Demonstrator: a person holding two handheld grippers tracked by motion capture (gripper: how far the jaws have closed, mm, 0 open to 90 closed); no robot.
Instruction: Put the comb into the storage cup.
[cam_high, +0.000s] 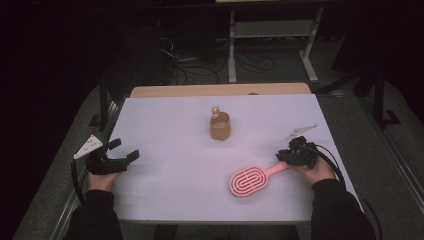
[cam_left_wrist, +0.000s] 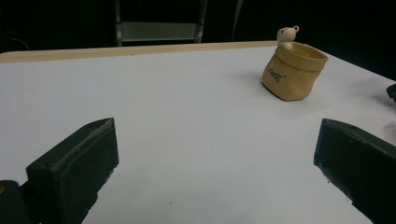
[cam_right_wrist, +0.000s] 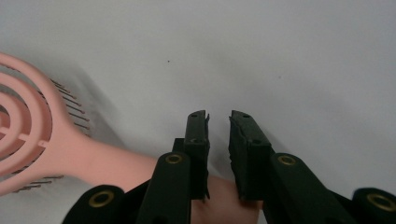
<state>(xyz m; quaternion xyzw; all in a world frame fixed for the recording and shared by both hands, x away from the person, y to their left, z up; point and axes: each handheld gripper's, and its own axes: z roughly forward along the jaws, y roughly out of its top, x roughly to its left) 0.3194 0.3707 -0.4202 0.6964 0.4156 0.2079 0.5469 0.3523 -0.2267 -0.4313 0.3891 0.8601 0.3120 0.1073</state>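
A pink hairbrush (cam_high: 250, 181) lies on the white table (cam_high: 175, 130) at the front right, its handle pointing right. My right gripper (cam_high: 286, 155) sits at the handle's end. In the right gripper view the jaws of the right gripper (cam_right_wrist: 218, 116) stand a narrow gap apart. The hairbrush handle (cam_right_wrist: 116, 165) runs under them near their base, and nothing is between the tips. My left gripper (cam_high: 125, 150) rests at the table's left edge. Its jaws are wide open over bare table, with the left gripper (cam_left_wrist: 215, 140) holding nothing.
A tan sack-shaped pot (cam_high: 220, 127) with a small bear figure on its rim stands at the middle back of the table; the pot (cam_left_wrist: 293, 71) also appears in the left gripper view. Beyond the table is dark floor with cables and a white frame (cam_high: 272, 30).
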